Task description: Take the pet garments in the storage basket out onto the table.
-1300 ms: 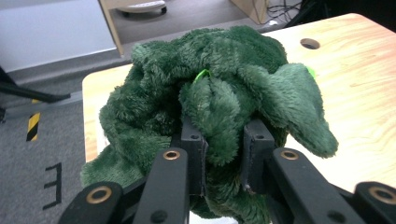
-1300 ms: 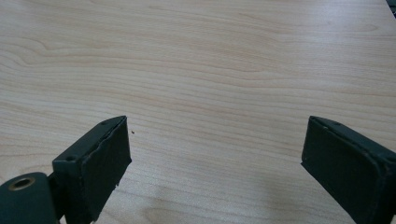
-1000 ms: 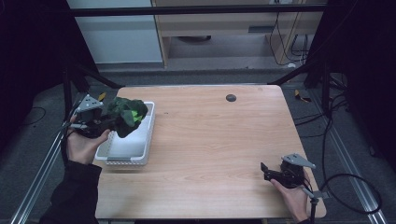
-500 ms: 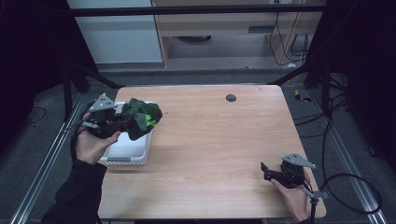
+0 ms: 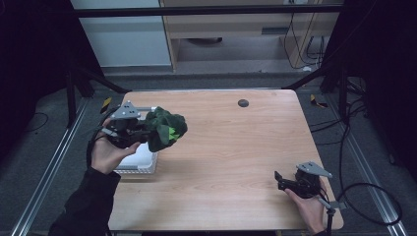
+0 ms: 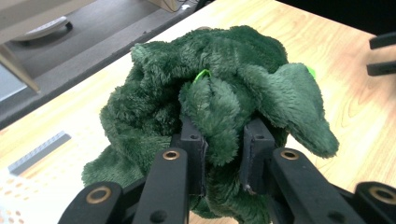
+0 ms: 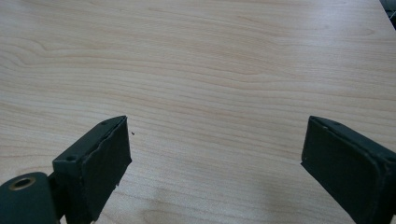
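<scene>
Your counter [image 5: 236, 142] lies mostly bare, and the white basket [image 5: 140, 162] sits at its left edge, partly under the green plush toy [image 5: 164, 129]. Your left tongs [image 6: 223, 154] pinch just one fold of that toy in the air, so a jolt could slip it loose; your right tongs [image 7: 215, 154] rest spread and idle near the right corner.

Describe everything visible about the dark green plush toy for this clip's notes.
The dark green plush toy is soft, shaggy fleece, crumpled into a rounded lump with floppy limb-like lobes and small bright green accents. The left gripper is shut on a fold of it, the black jaws pinching the fabric from both sides. In the high view the toy hangs in the air above the left part of the wooden table, beside the white perforated basket. Nothing else touches it.
</scene>
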`<state>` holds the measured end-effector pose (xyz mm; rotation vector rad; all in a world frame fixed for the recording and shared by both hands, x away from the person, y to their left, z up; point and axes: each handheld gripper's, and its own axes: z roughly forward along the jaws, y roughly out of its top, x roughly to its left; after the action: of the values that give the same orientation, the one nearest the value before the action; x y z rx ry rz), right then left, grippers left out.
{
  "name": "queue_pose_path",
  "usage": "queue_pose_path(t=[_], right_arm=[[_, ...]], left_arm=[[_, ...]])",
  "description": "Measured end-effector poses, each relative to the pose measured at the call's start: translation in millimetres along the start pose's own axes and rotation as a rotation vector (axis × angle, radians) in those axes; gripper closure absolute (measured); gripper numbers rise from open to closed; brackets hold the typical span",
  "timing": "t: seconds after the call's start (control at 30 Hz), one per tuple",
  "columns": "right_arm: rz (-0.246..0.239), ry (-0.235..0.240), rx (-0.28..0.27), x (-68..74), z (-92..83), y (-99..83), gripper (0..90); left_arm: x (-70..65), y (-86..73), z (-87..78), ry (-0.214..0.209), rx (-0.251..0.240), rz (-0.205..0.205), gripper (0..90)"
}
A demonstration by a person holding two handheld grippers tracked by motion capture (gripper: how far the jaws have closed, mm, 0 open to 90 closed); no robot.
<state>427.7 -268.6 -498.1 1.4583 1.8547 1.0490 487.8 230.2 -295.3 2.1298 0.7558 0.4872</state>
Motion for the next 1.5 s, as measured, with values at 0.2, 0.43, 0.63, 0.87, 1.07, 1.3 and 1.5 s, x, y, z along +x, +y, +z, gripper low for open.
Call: queue_pose_path(t=[0.2,0.43,0.63,0.87,1.07,1.3,1.5], right_arm=[[-0.001,0.0,-0.001,-0.1,0.1,0.0,8.1],[0.004,0.001,-0.003,-0.1,-0.3,0.2,8.1],[0.003,0.001,-0.005,-0.2,-0.5,0.1,8.1],[0.003,0.002,-0.007,-0.4,-0.7,0.3,8.1],[0.001,0.002,-0.008,-0.3,-0.7,0.3,8.1],[0.0,0.003,-0.008,-0.4,-0.9,0.3,8.1],[-0.003,0.003,-0.01,-0.7,-0.9,0.3,8.1]], left_arm=[[-6.7,6.5,10.8,-0.034,0.024,0.035,74.3],[-15.4,14.2,21.0,-0.07,0.06,0.091,74.3],[-23.1,20.4,28.0,-0.11,0.089,0.145,74.2],[-31.4,24.2,38.7,-0.142,0.139,0.19,74.2],[-38.9,26.8,50.4,-0.162,0.178,0.231,74.2],[-47.2,28.2,64.2,-0.191,0.209,0.267,74.2],[-54.0,30.1,73.8,-0.213,0.232,0.29,74.1]])
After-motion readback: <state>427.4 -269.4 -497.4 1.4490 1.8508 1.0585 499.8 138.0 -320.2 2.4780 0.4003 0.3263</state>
